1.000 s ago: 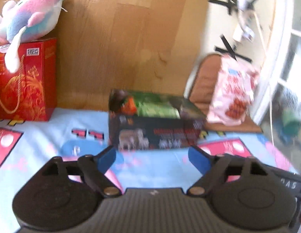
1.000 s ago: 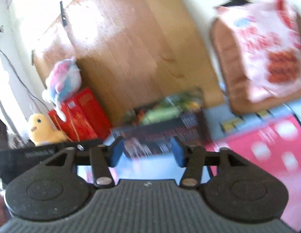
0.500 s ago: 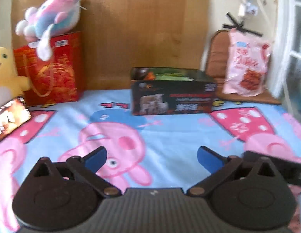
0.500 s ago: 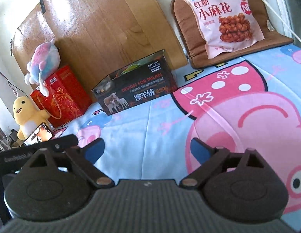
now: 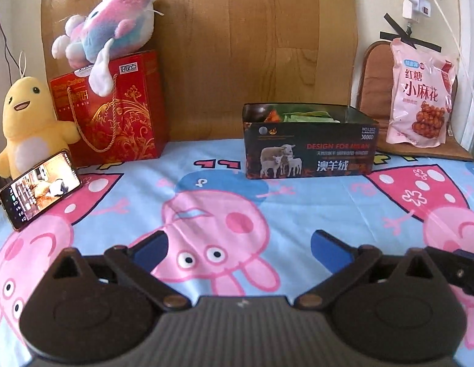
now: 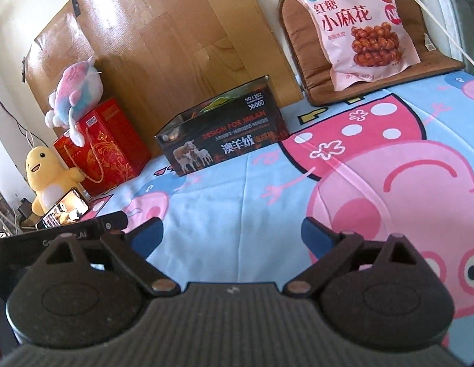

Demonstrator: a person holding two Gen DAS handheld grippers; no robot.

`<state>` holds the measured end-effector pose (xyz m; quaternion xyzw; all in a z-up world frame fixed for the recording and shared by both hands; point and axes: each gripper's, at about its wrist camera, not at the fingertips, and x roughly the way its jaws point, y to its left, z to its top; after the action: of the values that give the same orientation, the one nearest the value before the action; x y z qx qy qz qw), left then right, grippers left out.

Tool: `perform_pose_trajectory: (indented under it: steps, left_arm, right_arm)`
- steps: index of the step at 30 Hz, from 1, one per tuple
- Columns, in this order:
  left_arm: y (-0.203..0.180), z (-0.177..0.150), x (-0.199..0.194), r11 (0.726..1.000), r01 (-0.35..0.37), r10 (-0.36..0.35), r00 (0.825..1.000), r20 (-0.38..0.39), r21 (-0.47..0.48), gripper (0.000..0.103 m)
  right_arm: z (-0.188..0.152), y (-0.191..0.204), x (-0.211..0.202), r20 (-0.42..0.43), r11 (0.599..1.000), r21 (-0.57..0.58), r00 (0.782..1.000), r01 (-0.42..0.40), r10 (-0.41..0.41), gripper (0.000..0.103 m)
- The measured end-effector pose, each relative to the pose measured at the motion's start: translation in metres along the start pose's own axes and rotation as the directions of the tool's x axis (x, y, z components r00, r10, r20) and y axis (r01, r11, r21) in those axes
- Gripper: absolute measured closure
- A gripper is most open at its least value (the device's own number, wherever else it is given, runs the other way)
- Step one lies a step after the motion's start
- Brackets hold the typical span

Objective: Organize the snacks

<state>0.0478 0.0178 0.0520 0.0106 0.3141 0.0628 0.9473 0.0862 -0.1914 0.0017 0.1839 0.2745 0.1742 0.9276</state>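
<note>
A black open-top box [image 5: 309, 146] with sheep pictures stands at the back of the cartoon-print cloth, with green and orange snack packets inside; it also shows in the right wrist view [image 6: 224, 140]. A pink snack bag [image 5: 420, 94] leans on a brown cushion at the far right, also in the right wrist view [image 6: 356, 21]. My left gripper [image 5: 238, 250] is open and empty, well in front of the box. My right gripper [image 6: 231, 237] is open and empty, also well short of the box.
A red gift bag [image 5: 111, 110] with a pink-blue plush [image 5: 114, 27] on top stands back left. A yellow plush [image 5: 26, 122] and a propped phone [image 5: 41, 189] sit at the far left. A wooden board [image 5: 252, 46] backs the cloth. The brown cushion [image 6: 301, 46] lies back right.
Both grippers have pulled back from the black box, which now looks farther away. The right gripper's jaws have opened wide; the left stays open.
</note>
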Motion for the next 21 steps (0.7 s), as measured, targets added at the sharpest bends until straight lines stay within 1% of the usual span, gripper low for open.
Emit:
perform_pose_trajectory:
  steps: [8, 14, 17, 21]
  left_arm:
    - [-0.0003, 0.0008, -0.0008, 0.999, -0.035, 0.035, 0.999, 0.018, -0.004, 0.0]
    - [0.001, 0.0009, -0.005, 0.998, -0.06, 0.06, 0.997, 0.042, -0.005, 0.0]
    - [0.0005, 0.0011, -0.0063, 0.998, -0.062, 0.062, 0.997, 0.047, 0.003, 0.0]
    - [-0.0008, 0.0003, -0.0059, 0.999, -0.047, 0.047, 0.998, 0.035, 0.007, 0.0]
  right_arm:
    - [-0.001, 0.0041, -0.0026, 0.023, 0.999, -0.032, 1.0, 0.017, -0.017, 0.004]
    - [-0.001, 0.0019, -0.0031, 0.025, 1.0, -0.011, 1.0, 0.017, -0.016, 0.004]
    - [-0.0013, 0.0025, -0.0035, 0.024, 1.0, -0.009, 1.0, 0.017, -0.017, 0.004]
    - [-0.0013, 0.0044, -0.0044, 0.027, 1.0, -0.01, 1.0, 0.016, -0.016, 0.004]
